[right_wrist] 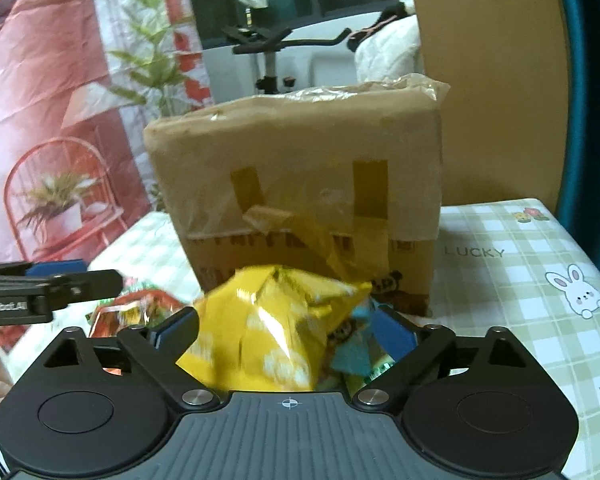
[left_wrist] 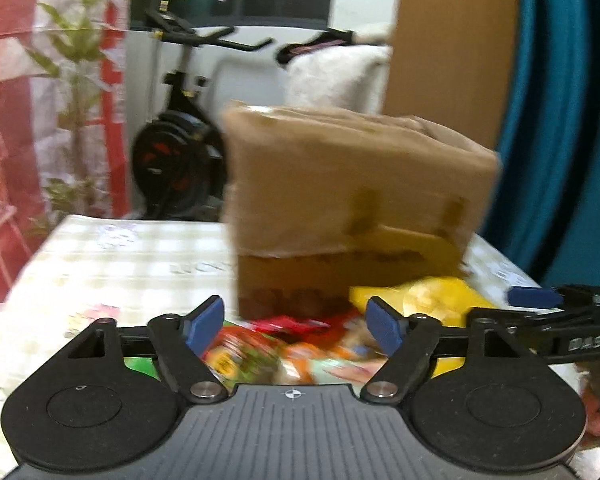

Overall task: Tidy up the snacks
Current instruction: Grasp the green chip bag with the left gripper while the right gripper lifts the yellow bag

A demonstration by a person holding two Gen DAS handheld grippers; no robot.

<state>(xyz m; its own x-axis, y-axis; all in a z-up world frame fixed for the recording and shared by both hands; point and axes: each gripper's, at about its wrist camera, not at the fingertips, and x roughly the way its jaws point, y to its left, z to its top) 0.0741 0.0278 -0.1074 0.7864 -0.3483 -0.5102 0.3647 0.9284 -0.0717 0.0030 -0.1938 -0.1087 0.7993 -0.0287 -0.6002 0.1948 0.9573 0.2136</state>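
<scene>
A pile of snack packets lies on the checked tablecloth (right_wrist: 520, 280) in front of a taped cardboard box (right_wrist: 300, 184). My right gripper (right_wrist: 288, 330) is open around a yellow bag (right_wrist: 268, 332) that fills most of the gap; a blue packet (right_wrist: 356, 352) lies by the right finger. In the blurred left wrist view my left gripper (left_wrist: 296, 324) is open over red, green and orange packets (left_wrist: 252, 352), with nothing pressed between its pads. The box (left_wrist: 352, 200) and the yellow bag (left_wrist: 432, 300) are just beyond it. A finger of the right gripper (left_wrist: 532, 297) shows at the right edge.
An exercise bike (left_wrist: 180, 160) stands behind the table's far edge. A wooden panel (left_wrist: 452, 40) and a teal curtain (left_wrist: 572, 120) rise at the right. A red and white printed backdrop (right_wrist: 40, 120) hangs at the left. Bare cloth (left_wrist: 120, 256) lies left of the box.
</scene>
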